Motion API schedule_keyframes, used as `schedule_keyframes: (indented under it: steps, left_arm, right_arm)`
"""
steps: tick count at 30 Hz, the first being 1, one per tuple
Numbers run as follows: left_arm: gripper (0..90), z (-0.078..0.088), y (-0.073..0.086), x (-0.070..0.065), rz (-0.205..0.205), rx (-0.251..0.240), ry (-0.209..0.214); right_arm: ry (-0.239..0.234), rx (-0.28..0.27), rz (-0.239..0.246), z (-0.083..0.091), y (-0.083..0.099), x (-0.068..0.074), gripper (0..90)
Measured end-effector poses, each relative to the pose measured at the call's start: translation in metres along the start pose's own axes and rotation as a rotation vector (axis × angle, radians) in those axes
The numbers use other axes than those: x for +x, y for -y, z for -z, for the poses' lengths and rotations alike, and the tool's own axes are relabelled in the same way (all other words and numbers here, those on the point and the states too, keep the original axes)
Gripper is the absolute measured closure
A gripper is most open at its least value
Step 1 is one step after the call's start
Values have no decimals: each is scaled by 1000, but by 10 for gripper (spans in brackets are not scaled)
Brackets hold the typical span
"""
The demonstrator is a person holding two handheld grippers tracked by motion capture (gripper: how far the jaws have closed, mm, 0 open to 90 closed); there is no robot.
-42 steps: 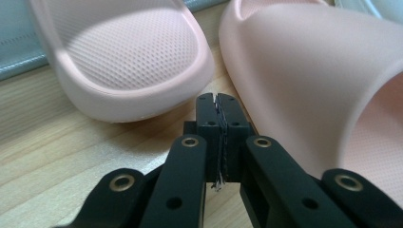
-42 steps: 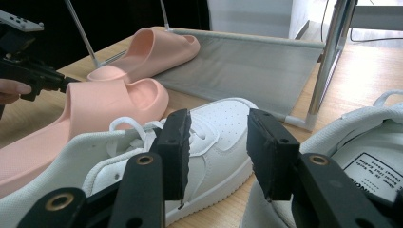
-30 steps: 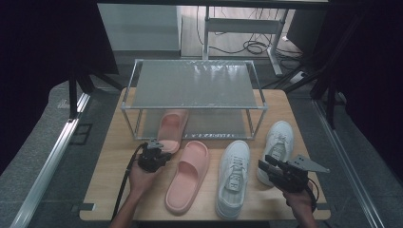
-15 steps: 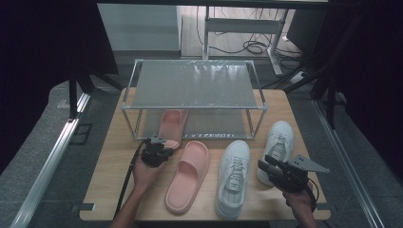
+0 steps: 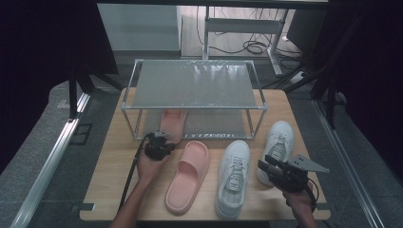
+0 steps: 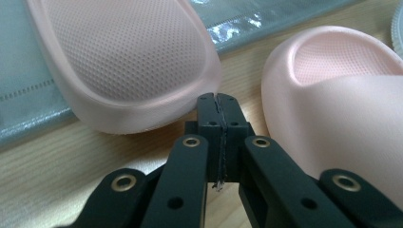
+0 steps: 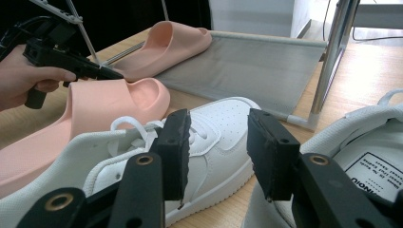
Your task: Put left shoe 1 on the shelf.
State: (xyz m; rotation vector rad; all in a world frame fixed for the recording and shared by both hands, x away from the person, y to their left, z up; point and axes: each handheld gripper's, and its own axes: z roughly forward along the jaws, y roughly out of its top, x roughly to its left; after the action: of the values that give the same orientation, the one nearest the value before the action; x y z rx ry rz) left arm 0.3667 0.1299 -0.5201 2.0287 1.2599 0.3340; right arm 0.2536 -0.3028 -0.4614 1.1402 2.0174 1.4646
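One pink slipper [image 5: 172, 122] lies on the lower mesh shelf of a metal rack [image 5: 192, 108], heel toward me. My left gripper [image 5: 161, 140] is shut and empty. In the left gripper view its tips [image 6: 218, 102] sit right at that slipper's heel [image 6: 128, 61]; I cannot tell whether they touch. The second pink slipper [image 5: 187, 175] lies on the table to the right of it [image 6: 332, 109]. My right gripper [image 5: 262, 165] hovers open and empty between two white sneakers, one to its left [image 5: 234, 178] and one behind it [image 5: 278, 145]. Its jaws [image 7: 216, 142] frame the left sneaker's toe [image 7: 214, 123].
The rack's top shelf [image 5: 195, 83] is bare and overhangs the lower shelf. The wooden table [image 5: 114, 180] has free room at the front left. Cables and a desk frame [image 5: 247, 28] stand beyond the table. Dark curtains flank both sides.
My left gripper has moved forward toward the rack, up to the heel of the slipper on the lower shelf. The right gripper has stayed still.
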Motion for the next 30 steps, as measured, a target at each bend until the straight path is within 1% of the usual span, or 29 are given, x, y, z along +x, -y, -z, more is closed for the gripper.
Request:
schedule_keyframes:
  steps: [2, 5, 7, 13, 17, 22, 26, 27, 28, 30]
  left_arm:
    - [900, -2, -2, 1, 1, 0, -3]
    - [900, -5, -4, 4, 21, -7, 2]
    - [900, -6, -5, 4, 17, -9, -5]
    - [900, -8, -8, 5, 15, -9, -5]
    - [898, -11, -11, 5, 23, -8, -5]
    - [892, -13, -12, 5, 25, -10, -3]
    - [876, -10, -11, 5, 25, -11, 4]
    - [872, -6, -9, 3, 24, -18, 9]
    - [867, -6, -9, 3, 24, -18, 9]
    - [851, 0, -4, 0, 18, -16, 26]
  right_arm:
    - [-1, 2, 1, 0, 0, 0, 591]
    - [-3, 3, 3, -1, 0, 0, 591]
    - [-4, 4, 6, -1, 0, 1, 591]
    - [-2, 9, 2, -2, 2, -1, 590]
    - [-7, 8, 8, -3, 1, 2, 590]
    - [-9, 13, 9, -3, 1, 2, 590]
    - [-7, 14, 9, -3, 2, 1, 590]
    - [-7, 13, 10, -3, 1, 1, 590]
    - [-7, 13, 10, -3, 1, 1, 590]
    - [-6, 10, 4, -2, 1, 1, 589]
